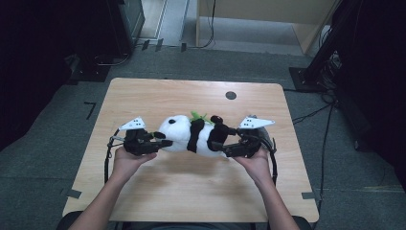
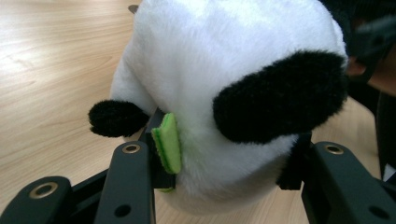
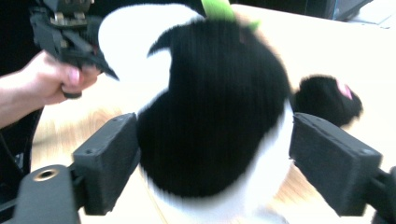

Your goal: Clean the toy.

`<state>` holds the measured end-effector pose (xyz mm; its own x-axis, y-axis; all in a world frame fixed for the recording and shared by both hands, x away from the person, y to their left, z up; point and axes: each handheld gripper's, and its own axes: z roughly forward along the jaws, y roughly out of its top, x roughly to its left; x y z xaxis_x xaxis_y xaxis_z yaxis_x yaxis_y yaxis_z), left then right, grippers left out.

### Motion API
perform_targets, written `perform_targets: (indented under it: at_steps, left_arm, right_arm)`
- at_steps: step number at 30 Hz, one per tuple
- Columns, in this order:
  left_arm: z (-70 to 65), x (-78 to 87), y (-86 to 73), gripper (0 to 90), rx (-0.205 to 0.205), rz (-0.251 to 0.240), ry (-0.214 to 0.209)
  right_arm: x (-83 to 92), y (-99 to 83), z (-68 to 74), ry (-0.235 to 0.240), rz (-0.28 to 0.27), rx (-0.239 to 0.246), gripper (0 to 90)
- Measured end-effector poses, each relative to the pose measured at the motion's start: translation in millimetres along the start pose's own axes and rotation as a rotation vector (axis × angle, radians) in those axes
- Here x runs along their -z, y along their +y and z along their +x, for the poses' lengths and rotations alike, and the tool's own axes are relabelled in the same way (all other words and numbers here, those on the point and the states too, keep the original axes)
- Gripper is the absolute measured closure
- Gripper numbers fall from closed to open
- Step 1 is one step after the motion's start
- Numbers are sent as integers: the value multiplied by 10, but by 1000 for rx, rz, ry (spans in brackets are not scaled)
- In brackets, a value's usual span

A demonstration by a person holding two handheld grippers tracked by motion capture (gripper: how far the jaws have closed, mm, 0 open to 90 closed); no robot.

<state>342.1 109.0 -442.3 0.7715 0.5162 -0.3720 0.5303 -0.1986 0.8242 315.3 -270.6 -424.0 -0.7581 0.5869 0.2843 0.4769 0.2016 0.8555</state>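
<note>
A plush panda (image 1: 191, 134) lies on its side on the table (image 1: 191, 191), stretched between the two grippers. Its white head points toward the left gripper (image 1: 160, 142) and its black-legged rear toward the right gripper (image 1: 225, 143). A green felt piece (image 1: 198, 116) sticks out on the panda's far side, away from the person.

In the left gripper view the panda (image 2: 219, 93) sits between the jaws, which press into the white fur on both sides, partly closed on it. A green felt tab (image 2: 167, 142) lies against the inner face of the jaw at the left of that view, and a black ear (image 2: 116, 117) pokes out just beyond that jaw.

In the right gripper view the panda (image 3: 215, 121), blurred, fills the gap between wide-set jaws. The jaw at the left of that view touches the black fur; the other stands just beside the white edge, and contact there cannot be told. A black paw (image 3: 327, 100) shows past that jaw. The left hand (image 3: 51, 81) holds its gripper (image 3: 100, 63) beyond the panda.
</note>
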Motion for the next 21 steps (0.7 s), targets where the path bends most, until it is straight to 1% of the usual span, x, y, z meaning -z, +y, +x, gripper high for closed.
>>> perform_targets:
  at_steps: [1,2,3,6,9,11,13,14,15,16,17,18,19,21]
  left_arm:
    - [19,22,5,522,23,-13,-5]
    - [39,43,11,522,33,-20,-11]
    - [49,55,18,522,52,-24,-17]
    - [52,51,33,520,81,-17,-36]
    - [15,17,38,519,96,-6,-69]
    - [-28,-14,41,515,93,3,-77]
    - [-53,-44,38,511,112,5,-85]
    - [-65,-57,35,510,114,5,-82]
    - [-78,-69,32,507,110,6,-77]
    - [-90,-81,28,503,110,8,-78]
    - [-104,-87,26,496,99,7,-69]
    - [-116,-90,23,485,92,0,-62]
    - [-125,-90,25,472,92,-2,-56]
    - [-136,-92,25,435,85,-13,-51]
  right_arm:
    - [6,-18,-2,-4,0,18,137]
    - [10,-49,3,-15,-20,52,126]
    - [6,-77,12,-24,-23,78,112]
    - [-71,-132,29,2,-17,105,62]
    - [-185,-165,50,12,14,134,28]
    - [-236,-162,66,-11,40,144,17]
    - [-274,-149,90,-33,61,141,0]
    - [-292,-150,109,-61,63,148,0]
    - [-311,-148,131,-88,77,156,0]
    - [-335,-151,154,-123,91,175,10]
    - [-347,-160,178,-154,97,200,53]
    - [-349,-171,194,-181,96,221,76]
    - [-345,-171,195,-190,91,215,129]
    - [-313,-165,167,-178,59,200,217]
